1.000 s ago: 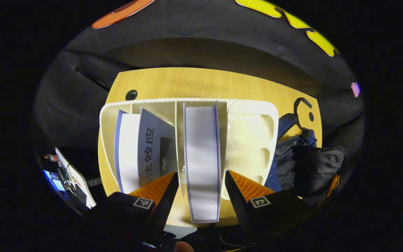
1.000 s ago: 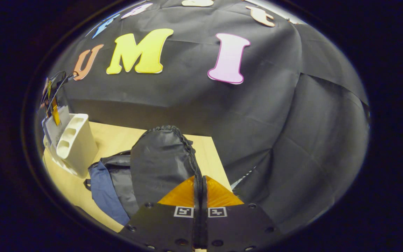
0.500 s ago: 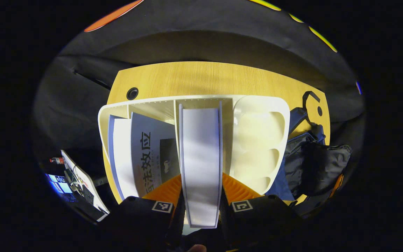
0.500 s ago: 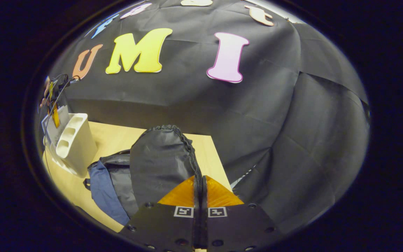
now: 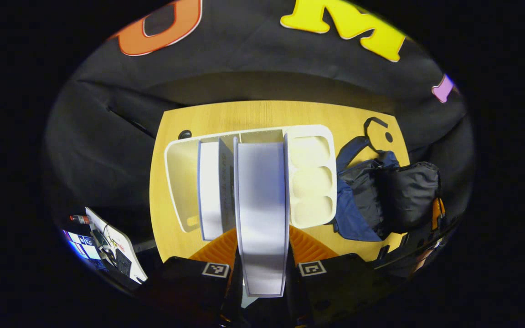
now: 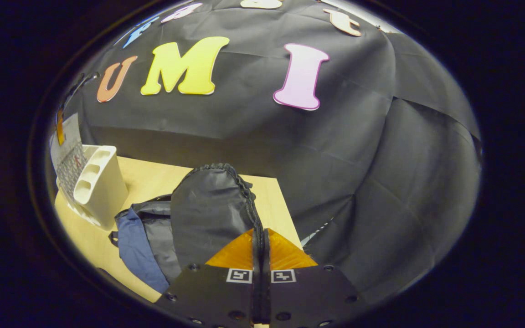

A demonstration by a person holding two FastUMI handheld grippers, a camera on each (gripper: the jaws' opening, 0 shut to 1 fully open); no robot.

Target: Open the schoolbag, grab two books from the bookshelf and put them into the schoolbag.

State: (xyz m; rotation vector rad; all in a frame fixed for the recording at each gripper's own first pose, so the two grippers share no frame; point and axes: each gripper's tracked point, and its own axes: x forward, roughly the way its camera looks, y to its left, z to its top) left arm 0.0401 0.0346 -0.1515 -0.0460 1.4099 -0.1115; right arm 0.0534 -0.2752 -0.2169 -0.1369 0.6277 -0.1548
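My left gripper (image 5: 261,234) is shut on a thick book (image 5: 261,200), seen from its white page edge, raised above the white bookshelf (image 5: 311,182). A second book (image 5: 210,191) stands in the shelf's left compartment. To the shelf's right the dark schoolbag (image 5: 381,200) lies on the wooden table (image 5: 262,114). In the right gripper view my right gripper (image 6: 261,237) is shut on the zipper edge of the schoolbag's flap (image 6: 208,214), holding it upright. The bookshelf (image 6: 100,182) stands at far left, with the lifted book (image 6: 67,159) above it.
A round cable hole (image 5: 184,135) sits in the table's far left corner. A screen and some gear (image 5: 107,246) stand off the table's left edge. The table's right edge (image 6: 285,214) runs close beside the bag.
My left gripper closed on the thick book and has drawn it up out of the shelf's middle compartment. The right gripper keeps the flap held and has not moved.
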